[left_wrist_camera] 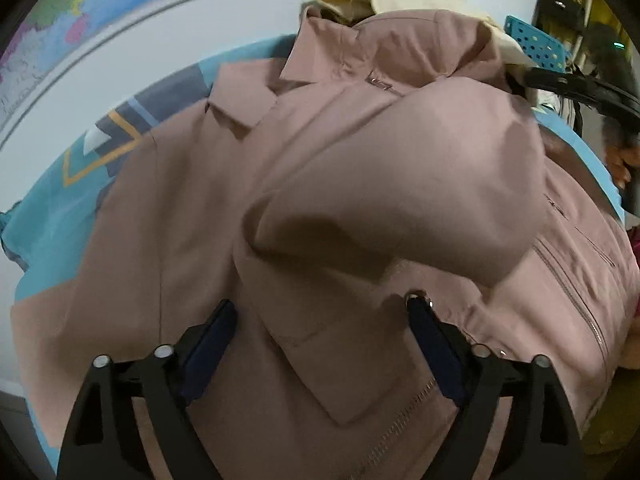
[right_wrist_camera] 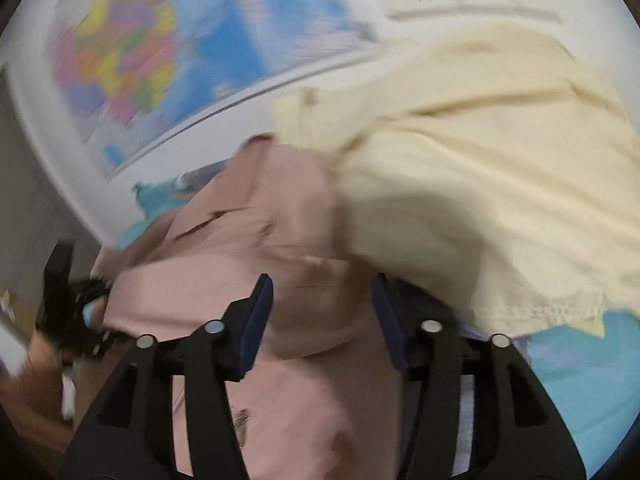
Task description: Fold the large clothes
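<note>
A dusty-pink jacket (left_wrist_camera: 320,184) lies spread on a blue patterned sheet (left_wrist_camera: 60,216), collar towards the wall and one sleeve folded across its front. My left gripper (left_wrist_camera: 320,314) hovers open over the jacket's lower front, and the fabric between its fingers is not pinched. In the blurred right wrist view the same pink jacket (right_wrist_camera: 280,240) lies under my right gripper (right_wrist_camera: 322,286), whose fingers stand apart with a fold of pink cloth between them and no pad pressing on it. The right gripper's black body (left_wrist_camera: 580,92) shows at the jacket's far right shoulder.
A pale yellow garment (right_wrist_camera: 480,180) lies heaped beside the jacket's collar. A coloured wall map (right_wrist_camera: 140,60) hangs behind the bed. A teal perforated basket (left_wrist_camera: 536,46) and hanging bags sit at the back right. A hand on the left gripper (right_wrist_camera: 64,300) shows at the left.
</note>
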The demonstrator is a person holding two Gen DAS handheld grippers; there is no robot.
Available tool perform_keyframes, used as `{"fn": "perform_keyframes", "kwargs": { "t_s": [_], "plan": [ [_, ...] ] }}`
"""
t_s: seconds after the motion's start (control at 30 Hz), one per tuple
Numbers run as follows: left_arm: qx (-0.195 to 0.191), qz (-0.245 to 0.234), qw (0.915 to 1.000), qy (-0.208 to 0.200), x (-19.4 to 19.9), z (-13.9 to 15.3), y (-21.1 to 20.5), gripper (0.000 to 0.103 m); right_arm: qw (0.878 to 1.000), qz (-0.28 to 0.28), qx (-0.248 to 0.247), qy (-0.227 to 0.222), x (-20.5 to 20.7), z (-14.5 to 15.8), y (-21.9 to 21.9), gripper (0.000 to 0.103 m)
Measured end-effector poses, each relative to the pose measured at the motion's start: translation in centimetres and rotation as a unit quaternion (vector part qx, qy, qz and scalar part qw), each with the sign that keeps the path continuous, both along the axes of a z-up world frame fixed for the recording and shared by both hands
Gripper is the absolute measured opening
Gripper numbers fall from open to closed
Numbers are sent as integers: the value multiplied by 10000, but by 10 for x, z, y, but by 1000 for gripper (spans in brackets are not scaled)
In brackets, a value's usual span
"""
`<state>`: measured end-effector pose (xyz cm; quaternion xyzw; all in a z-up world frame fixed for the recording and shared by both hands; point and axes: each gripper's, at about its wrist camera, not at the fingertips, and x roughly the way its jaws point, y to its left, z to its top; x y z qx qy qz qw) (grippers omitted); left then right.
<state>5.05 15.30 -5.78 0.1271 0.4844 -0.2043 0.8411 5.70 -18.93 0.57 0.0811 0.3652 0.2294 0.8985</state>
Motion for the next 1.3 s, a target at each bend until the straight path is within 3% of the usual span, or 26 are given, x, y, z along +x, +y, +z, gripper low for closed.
{"fn": "perform_keyframes", "kwargs": {
  "t_s": [0.07,0.13,0.2,0.3,0.37,0.4,0.43,0.47,0.6,0.67,0.73,0.8,0.87,0.93,0.97,1.1,1.2,1.23,1.3],
  "plan": [
    [-122,53,9999,-72,5,4,4,33,9988,394,-247,-128,-1,3,25,54],
    [-175,211,9996,-120,10,11,11,5,9968,624,-482,-152,2,1,42,54],
    [-250,322,9988,-256,14,24,20,4,9944,871,-597,-26,15,-7,61,52],
    [-58,525,9971,-540,20,46,30,5,9892,946,-1110,142,33,-28,79,48],
    [34,703,9959,-567,26,56,40,21,9854,713,-1510,325,49,-46,82,46],
    [226,834,9942,-634,31,58,43,30,9841,598,-1637,331,51,-50,82,39],
    [392,943,9923,-694,35,60,47,49,9839,392,-1710,327,56,-54,77,36],
    [440,997,9915,-706,37,61,53,61,9864,244,-1580,379,60,-56,69,34],
    [8,786,9957,-490,32,64,66,65,9885,9,-1433,483,58,-51,54,37],
    [-144,532,9973,-490,20,61,65,84,9908,107,-1271,449,47,-41,54,41],
    [-69,351,9981,-494,13,53,56,85,9933,394,-1049,272,33,-26,61,46],
    [145,250,9990,-346,14,41,46,77,9919,844,-948,69,20,-14,77,51],
    [303,234,9991,-197,18,31,40,37,9870,1241,-1013,-137,10,-5,101,56],
    [374,294,9987,-157,25,28,39,14,9757,1640,-1390,-415,0,-5,129,61],
    [361,351,9985,-216,29,32,40,12,9723,1682,-1554,-469,0,-8,138,61],
    [258,629,9954,-671,33,68,58,12,9699,1692,-1753,56,22,-40,148,60],
    [434,760,9928,-822,35,77,63,32,9749,1332,-1763,270,33,-58,123,62],
    [594,649,9930,-785,34,71,59,46,9773,1246,-1687,300,35,-58,116,62],
    [643,512,9939,-739,32,62,54,56,9781,1023,-1782,328,39,-57,105,62]
  ]
}}
